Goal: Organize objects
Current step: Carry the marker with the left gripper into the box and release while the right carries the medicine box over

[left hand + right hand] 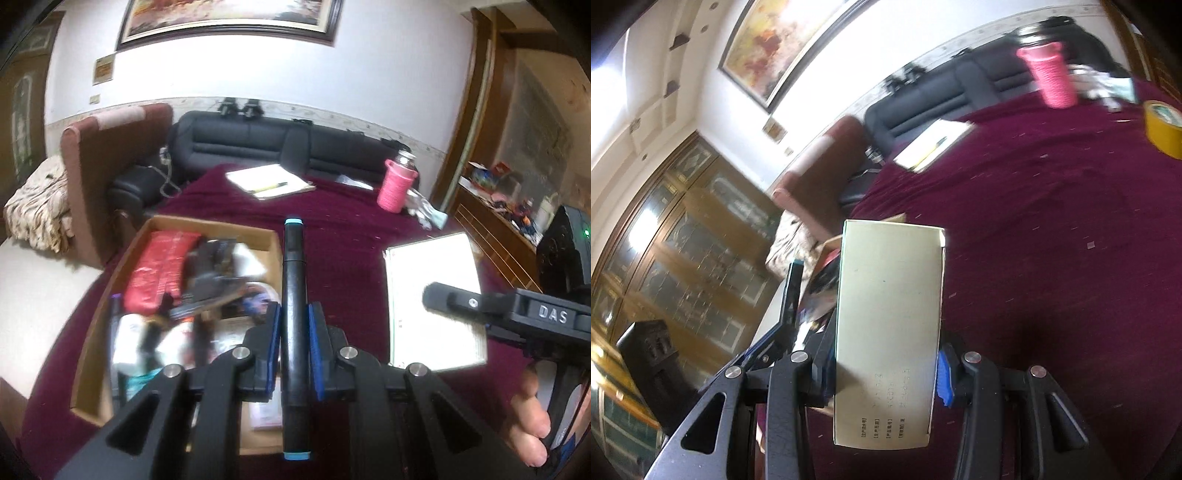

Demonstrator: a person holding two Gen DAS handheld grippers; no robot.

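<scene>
Left gripper (294,345) clamped on a black marker (293,295) with blue end caps, raised above the filled cardboard box (110,295) on the maroon-covered table (351,236); right gripper (886,373) closed on a pale carton (888,332), held over the same table, right of the box.

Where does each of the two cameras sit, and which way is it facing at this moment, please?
Left wrist: sits on the left gripper, looking along its fingers, shut on a black marker, over a cardboard box toward the sofa; the right gripper and a hand show.
Right wrist: sits on the right gripper, rolled sideways, shut on a pale box above the maroon cloth; the left gripper's marker shows at left.
Shared: pink bottle, notepad, sofa, painting.
</scene>
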